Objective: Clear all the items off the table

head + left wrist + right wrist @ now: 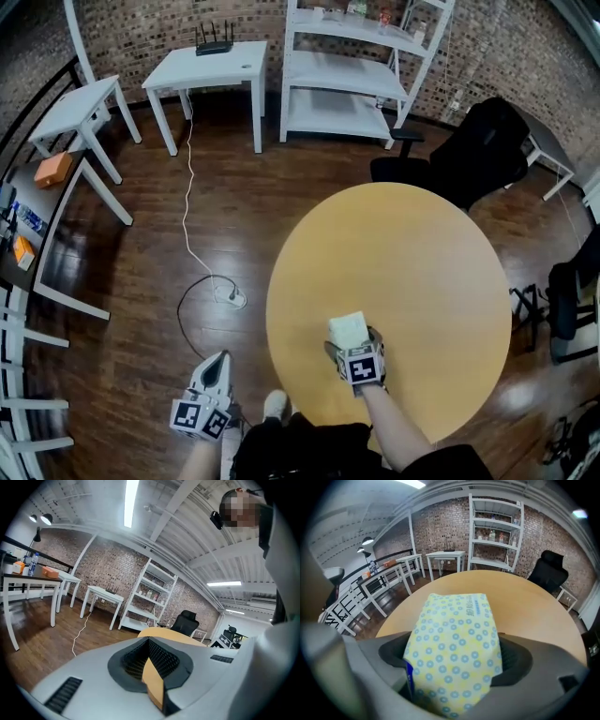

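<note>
Now, the table (422, 244): round and tan-topped, and as far as we can see it carries one thing only.
Tissue pack (348, 329): a soft pack, pale yellow with blue rings, lying on the table near the edge closest to us.
Right gripper (351, 345): over that same near edge of the table, tilted steeply down. Its jaws stand wide and sit against both long sides of the tissue pack, pinching it.
Left gripper (217, 360): off the table, low beside its left rim and above the wooden floor. Its jaws are pressed together with nothing between them.
How it will handle: we judge the tissue pack light and squashy, with a slightly slick plastic wrap. It should give under the pads rather than break.
Where to hold: across the narrow width at mid-length, as the jaws sit now, we think, so that neither end droops.
Risk: we reckon a hard squeeze only crumples it, while a loose one may let the wrap slide out once it leaves the table.
</note>
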`<state>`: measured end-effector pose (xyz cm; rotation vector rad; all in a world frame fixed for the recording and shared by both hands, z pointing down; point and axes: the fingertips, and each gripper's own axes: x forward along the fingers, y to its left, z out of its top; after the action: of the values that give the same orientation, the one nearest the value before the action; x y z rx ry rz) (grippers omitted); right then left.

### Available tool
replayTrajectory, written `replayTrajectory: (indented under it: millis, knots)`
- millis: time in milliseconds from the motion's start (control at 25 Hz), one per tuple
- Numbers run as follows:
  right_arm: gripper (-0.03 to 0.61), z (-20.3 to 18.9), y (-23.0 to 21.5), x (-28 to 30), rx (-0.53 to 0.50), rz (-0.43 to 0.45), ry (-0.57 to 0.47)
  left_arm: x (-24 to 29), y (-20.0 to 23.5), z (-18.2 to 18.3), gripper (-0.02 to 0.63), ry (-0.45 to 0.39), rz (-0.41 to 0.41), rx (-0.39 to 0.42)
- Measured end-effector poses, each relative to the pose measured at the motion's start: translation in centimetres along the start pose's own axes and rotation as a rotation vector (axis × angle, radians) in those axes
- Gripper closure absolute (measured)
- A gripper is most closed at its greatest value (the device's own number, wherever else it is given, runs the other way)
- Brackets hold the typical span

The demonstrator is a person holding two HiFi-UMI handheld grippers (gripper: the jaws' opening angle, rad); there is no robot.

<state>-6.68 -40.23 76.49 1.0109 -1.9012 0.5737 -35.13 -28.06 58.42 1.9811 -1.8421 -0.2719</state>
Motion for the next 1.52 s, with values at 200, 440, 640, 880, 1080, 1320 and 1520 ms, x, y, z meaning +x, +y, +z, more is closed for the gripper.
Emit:
replayTrajectory:
  millis: [200,440,640,880,1080,1320,1520]
  knots:
    - [0.069,1.6,-1.5,-3.7,0.066,-0.064,-0.114,0.0,-0.3,1.0,0.623,-0.021,-0.060,0.018]
    - [0.069,0.8,-3.4,-10.8,0.190,-0.198,-0.279,2.7,-4.4,0.4,0.623,-0.015,-0.276,0.025]
    - [0.069,-6.8,-7.7,-19.3,0.328,-0.408,-0.338,5.6,-11.9,-2.0,0.623,0.041,-0.513,0.015]
    - [0.071,-19.2,-11.2,-26.9,0.526,-0.629,-0.333,7.5,-21.9,-6.5,0.623,0.122,-0.732,0.026]
    - [0.071,-29.7,-11.7,-33.7,0.704,-0.749,-0.394,3.2,-33.5,-9.4,0.623,0.179,-0.974,0.107]
    - [0.071,-40.1,-12.0,-40.3,0.797,-0.868,-0.418,-3.0,-43.9,-13.9,0.623,0.217,-1.149,0.163]
    - [0.071,-49.3,-9.9,-46.2,0.915,-0.988,-0.428,-9.6,-51.0,-17.8,0.623,0.290,-1.294,0.215]
